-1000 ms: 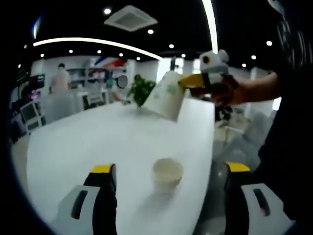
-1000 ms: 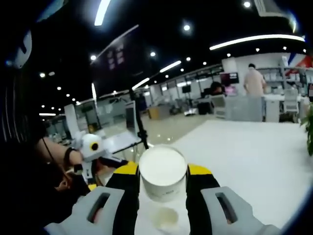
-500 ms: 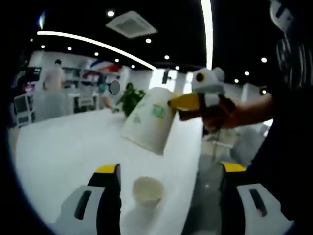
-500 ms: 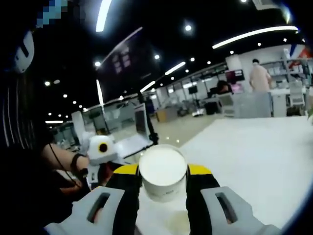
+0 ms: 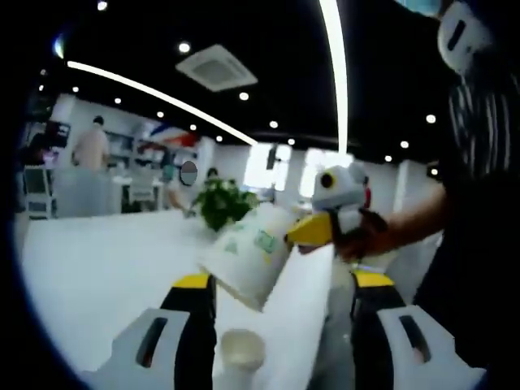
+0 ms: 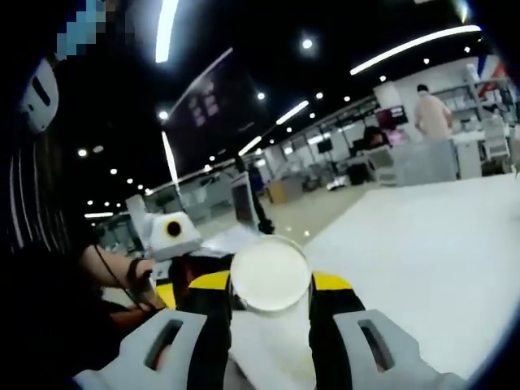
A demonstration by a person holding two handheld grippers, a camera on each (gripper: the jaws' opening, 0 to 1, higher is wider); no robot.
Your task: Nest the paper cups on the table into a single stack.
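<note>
So the biggest thing here is the white table, one long glossy top running off toward the back of an open office. In the right gripper view the same table spreads out to the right.

Two paper cups total, as far as I can count. Cup one is the printed paper cup, white with little green marks on the side. It's held up in the air, tilted, bottom pointing down-left, hanging just above the second one. In the right gripper view the same cup sits between that view's own jaws and you look straight at its round base.

Cup two is the small plain cup, standing upright on the table, mouth up, low between the left gripper's jaws but not touched by them.

Two grippers. The right gripper comes in from the right side of the left gripper view, yellow tips clamped on the printed paper cup, with a person's hand wrapped around its handle. The left gripper has its jaws spread wide with nothing in them.

One potted plant sits further back on the table. One person stands far off in the background.
</note>
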